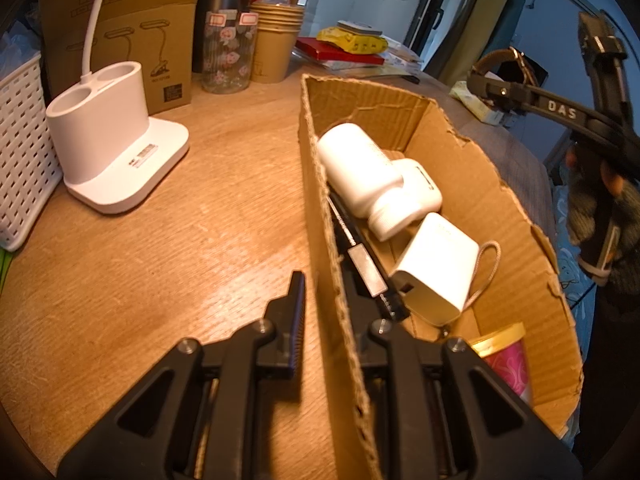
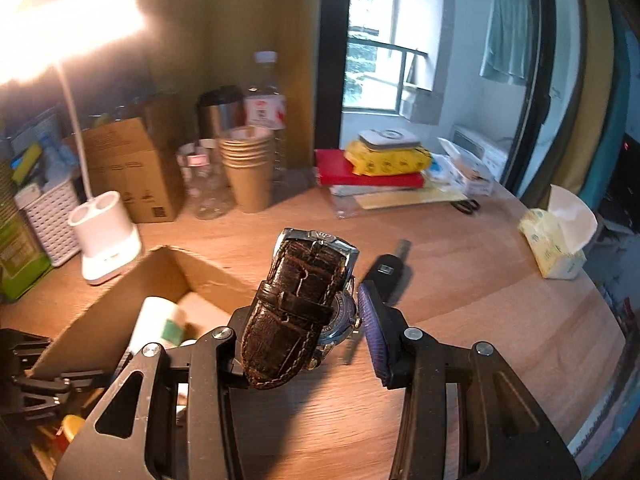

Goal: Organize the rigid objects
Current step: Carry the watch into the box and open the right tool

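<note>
An open cardboard box (image 1: 500, 208) sits on the wooden table and holds a white bottle (image 1: 356, 168), a white charger block (image 1: 436, 268), a black tool (image 1: 372, 272) and a pink-and-gold tin (image 1: 508, 356). My left gripper (image 1: 324, 304) is shut on the box's near wall, one finger inside and one outside. My right gripper (image 2: 304, 312) is shut on a brown leather-strap wristwatch (image 2: 296, 308) and holds it above the table, right of the box (image 2: 120, 296). The watch also shows in the left wrist view (image 1: 504, 68), above the box's far right. A black car key (image 2: 388, 268) lies on the table beyond the watch.
A white lamp base (image 1: 108, 140), white basket (image 1: 20, 148), brown carton (image 1: 132, 40), glass jar (image 1: 228, 56), steel flask and stacked paper cups (image 1: 276, 40) stand along the back. A red book under a yellow pack (image 2: 384, 160), scissors (image 2: 466, 205) and a tissue pack (image 2: 556, 236) lie at the right.
</note>
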`<control>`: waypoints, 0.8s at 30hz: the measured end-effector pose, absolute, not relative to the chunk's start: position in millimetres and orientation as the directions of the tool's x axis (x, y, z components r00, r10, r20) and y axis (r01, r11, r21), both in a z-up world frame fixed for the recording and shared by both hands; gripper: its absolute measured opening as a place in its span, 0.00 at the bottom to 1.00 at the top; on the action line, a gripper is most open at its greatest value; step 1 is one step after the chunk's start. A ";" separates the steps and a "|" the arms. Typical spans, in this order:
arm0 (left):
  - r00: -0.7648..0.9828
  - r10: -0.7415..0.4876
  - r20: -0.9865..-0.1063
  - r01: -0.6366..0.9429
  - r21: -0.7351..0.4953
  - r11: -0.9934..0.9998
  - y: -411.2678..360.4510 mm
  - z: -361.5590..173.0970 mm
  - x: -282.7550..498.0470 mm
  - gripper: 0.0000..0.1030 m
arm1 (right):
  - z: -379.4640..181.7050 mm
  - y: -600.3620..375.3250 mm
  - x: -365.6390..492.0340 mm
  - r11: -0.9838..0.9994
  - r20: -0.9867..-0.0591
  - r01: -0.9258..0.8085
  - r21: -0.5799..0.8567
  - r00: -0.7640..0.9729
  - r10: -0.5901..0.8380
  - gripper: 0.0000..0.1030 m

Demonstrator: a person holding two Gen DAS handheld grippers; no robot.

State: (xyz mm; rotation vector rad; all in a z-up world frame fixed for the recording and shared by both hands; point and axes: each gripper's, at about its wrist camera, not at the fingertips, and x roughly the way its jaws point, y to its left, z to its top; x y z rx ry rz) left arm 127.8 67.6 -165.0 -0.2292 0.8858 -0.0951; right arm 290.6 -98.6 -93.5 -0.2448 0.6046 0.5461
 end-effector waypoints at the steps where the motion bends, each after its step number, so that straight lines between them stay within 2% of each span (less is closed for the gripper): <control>1: 0.630 -0.177 -0.756 -0.012 -0.237 0.971 67.8 -165.0 127.9 0.17 | -92.8 -95.0 287.5 0.825 -0.595 -0.561 -0.061 0.684 0.422 0.44; 12: 0.630 -0.177 -0.756 -0.012 -0.238 0.971 67.7 -165.0 127.9 0.17 | -92.0 -61.6 264.7 0.766 -0.592 -0.639 -0.074 0.646 0.481 0.44; 24: 0.630 -0.177 -0.756 -0.012 -0.238 0.971 67.7 -165.0 127.9 0.17 | -115.8 -32.5 266.9 0.726 -0.635 -0.683 -0.077 0.595 0.493 0.44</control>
